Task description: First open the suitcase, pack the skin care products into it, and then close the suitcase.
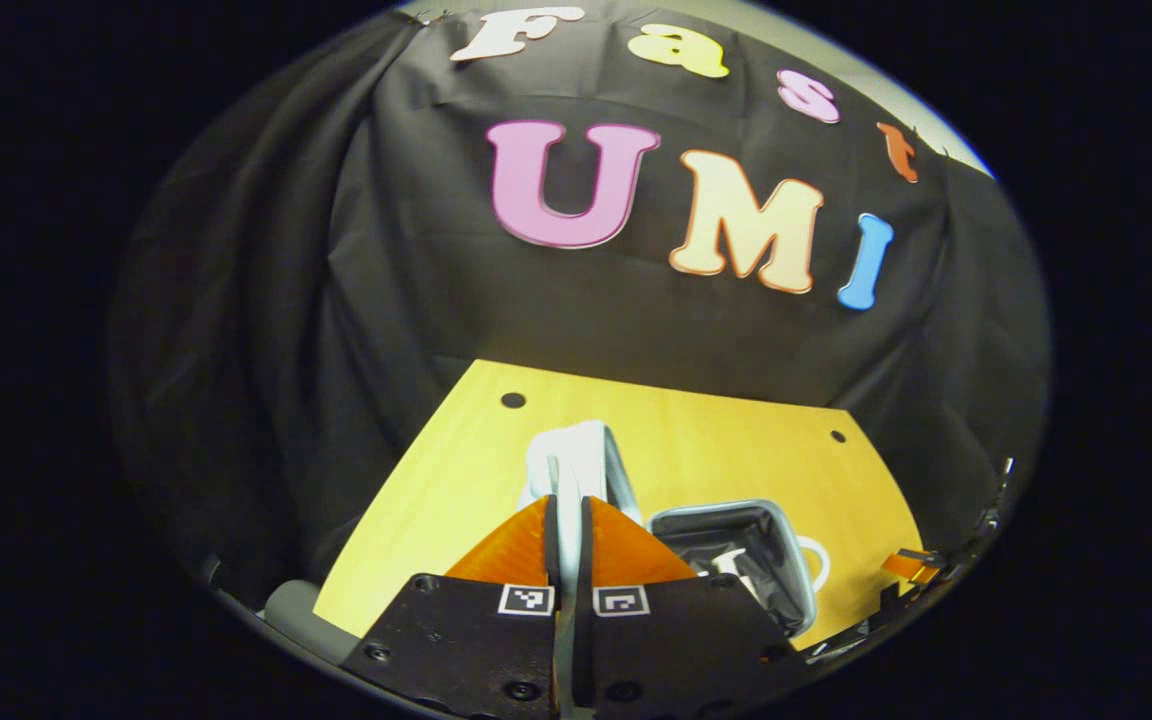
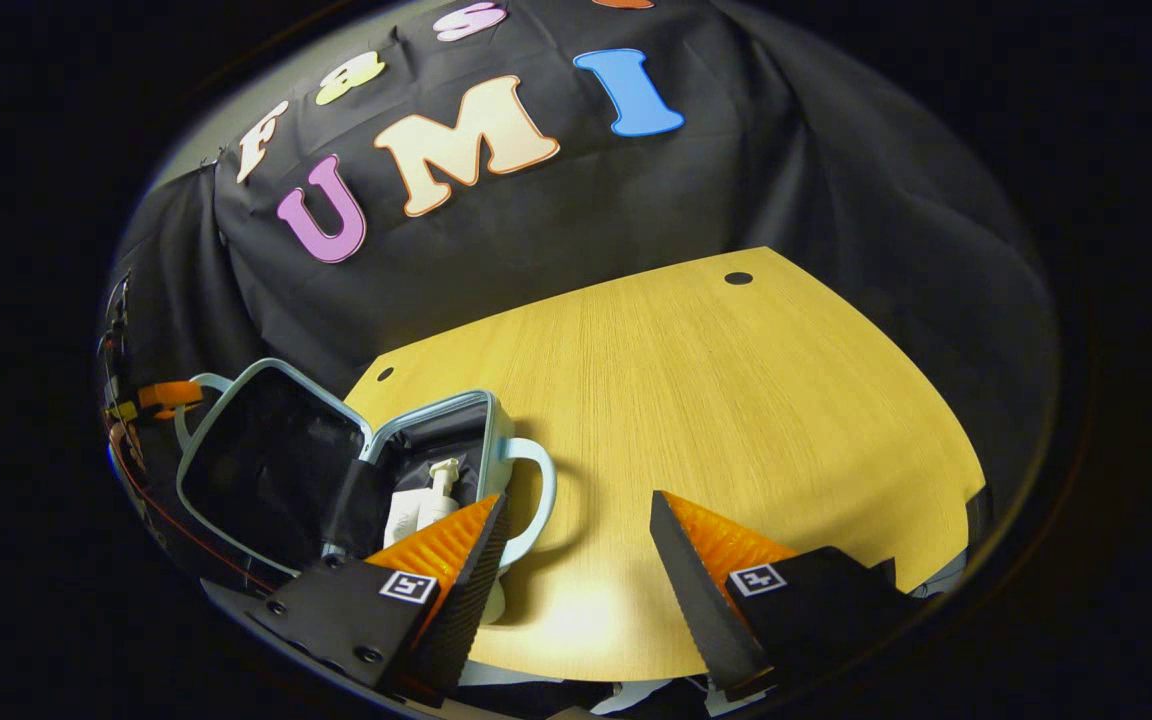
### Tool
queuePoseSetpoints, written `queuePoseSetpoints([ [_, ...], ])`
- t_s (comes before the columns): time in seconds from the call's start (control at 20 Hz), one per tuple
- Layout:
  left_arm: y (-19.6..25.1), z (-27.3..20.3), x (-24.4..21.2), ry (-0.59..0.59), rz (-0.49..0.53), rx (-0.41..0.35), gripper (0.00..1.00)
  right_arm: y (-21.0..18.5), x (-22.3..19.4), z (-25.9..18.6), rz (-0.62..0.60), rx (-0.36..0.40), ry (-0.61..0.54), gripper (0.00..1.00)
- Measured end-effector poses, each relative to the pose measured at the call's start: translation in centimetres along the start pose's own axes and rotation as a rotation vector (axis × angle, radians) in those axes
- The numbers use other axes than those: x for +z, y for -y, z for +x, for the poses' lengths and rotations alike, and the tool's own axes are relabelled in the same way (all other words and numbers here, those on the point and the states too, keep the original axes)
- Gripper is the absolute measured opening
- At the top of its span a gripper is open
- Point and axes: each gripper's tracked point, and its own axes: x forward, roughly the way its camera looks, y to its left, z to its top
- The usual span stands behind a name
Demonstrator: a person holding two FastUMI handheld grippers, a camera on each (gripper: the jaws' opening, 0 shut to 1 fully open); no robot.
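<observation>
Tabletop (image 2: 756,400) of yellow wood is carrying a pale blue hard-shell suitcase (image 2: 336,440), lying open at about eight o'clock in the right gripper view, its black-lined lid (image 2: 266,465) tilting back. A white pump bottle (image 2: 426,505) is lying inside the base. The right hand-held gripper (image 2: 576,550) is hovering with fingers spread wide apart. The left hand-held gripper (image 1: 568,525) is clamping its fingers on a white tube-like item (image 1: 576,465).
</observation>
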Motion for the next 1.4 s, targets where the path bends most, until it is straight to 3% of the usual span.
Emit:
queuePoseSetpoints([
  [0.3,13.4,0.5,-0.8,0.019,-0.038,-0.234,0.00,3.3,1.0,-2.3,0.004,-0.004,0.058,0.90],
  [0.7,24.1,2.9,-5.8,-0.065,-0.069,-0.396,0.00,9.7,0.7,-5.5,0.040,-0.097,0.088,0.90],
  [1.0,28.8,5.0,-13.2,-0.168,0.015,-0.412,0.00,12.8,0.8,-7.1,0.060,-0.147,0.113,0.90],
  [1.2,29.9,9.0,-20.5,-0.266,0.124,-0.371,0.00,14.3,0.4,-7.9,0.047,-0.165,0.102,0.90],
  [1.4,30.8,10.2,-24.0,-0.301,0.169,-0.336,0.01,15.2,0.5,-8.4,0.020,-0.171,0.101,0.90],
])
